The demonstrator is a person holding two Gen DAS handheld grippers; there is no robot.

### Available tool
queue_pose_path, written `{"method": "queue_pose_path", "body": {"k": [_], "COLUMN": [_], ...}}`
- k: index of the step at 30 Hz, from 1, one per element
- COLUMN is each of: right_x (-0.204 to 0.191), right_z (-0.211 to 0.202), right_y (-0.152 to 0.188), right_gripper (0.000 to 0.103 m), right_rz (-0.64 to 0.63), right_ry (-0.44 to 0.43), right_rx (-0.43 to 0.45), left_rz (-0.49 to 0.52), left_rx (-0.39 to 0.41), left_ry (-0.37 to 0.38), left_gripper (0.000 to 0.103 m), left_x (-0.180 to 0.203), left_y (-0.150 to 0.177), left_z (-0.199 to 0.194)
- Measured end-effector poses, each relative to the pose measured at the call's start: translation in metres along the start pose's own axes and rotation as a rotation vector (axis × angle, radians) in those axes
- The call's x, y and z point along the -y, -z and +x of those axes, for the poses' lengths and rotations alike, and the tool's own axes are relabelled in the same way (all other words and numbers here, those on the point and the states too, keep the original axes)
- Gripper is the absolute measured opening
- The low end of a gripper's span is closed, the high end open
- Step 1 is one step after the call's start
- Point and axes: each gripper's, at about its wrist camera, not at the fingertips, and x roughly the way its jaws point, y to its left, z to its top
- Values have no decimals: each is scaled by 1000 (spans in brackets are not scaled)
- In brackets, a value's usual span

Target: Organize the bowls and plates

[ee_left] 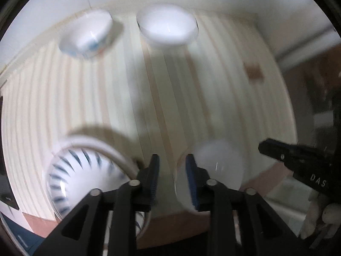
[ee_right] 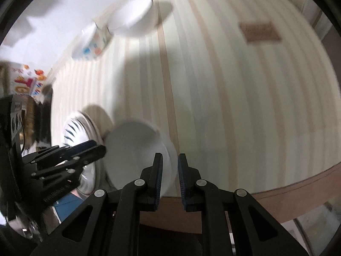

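Note:
A blue-striped white plate lies near the table's front edge, left of my left gripper, which is open and empty. A plain white bowl sits just right of its fingers. At the far edge stand a patterned bowl and a plain white bowl. In the right wrist view my right gripper is open, its jaws either side of the near white bowl's right rim. The striped plate, patterned bowl and far white bowl also show there.
The table carries a cream striped cloth with a brown patch. A white wall stands behind the far bowls. A colourful box sits at the left. The other gripper shows at the right.

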Motion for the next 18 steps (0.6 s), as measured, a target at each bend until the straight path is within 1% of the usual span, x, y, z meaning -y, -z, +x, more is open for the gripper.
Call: {"method": "queue_pose_path", "body": {"k": [2,3,4,5,6,9,10,12,15,17,18], "right_x": [-1,-3,-3,-5,-7,-13,-16,-20,-27,-27,-27], "right_z": [-15,-20,-24,-26,-25,-14,-7,10,39,59,69], "right_y": [-22,-38,-52,-67,-88,-134,-147,-175,-208,-222,-228], "right_gripper": [36,48,49,49,49,49,49,49,48,44,38], "right_rz": [6,13,19,19,20,38,40,43,37,32,27], "right_ry": [-10,-16,-21,-22,-25,-55,-56,-56,-36,-25,-18], "right_rx": [39,64,96,126,152,182,182,166,127,94,72], "left_rz": [-29,-44,-62,-86,-97,-123,-123,-135,-146,-147,-145], "left_rx": [55,66,73,73,72,60,51,23,-13,-23,-19], "left_ry": [-20,-28,-28,-28,-27,-26,-24,-32,-22,-18,-12], "left_gripper": [29,29,29,29,29,29,29,29,29,29,27], "left_x": [-9,-13,-20,-26,-30,-40,-46,-51,-54,-55,-54], "left_y": [-35,-47,-61,-82,-93,-132,-139,-160,-171,-174,-176], "left_z": [-8,-6,-4,2,5,23,27,46,68,77,81]}}
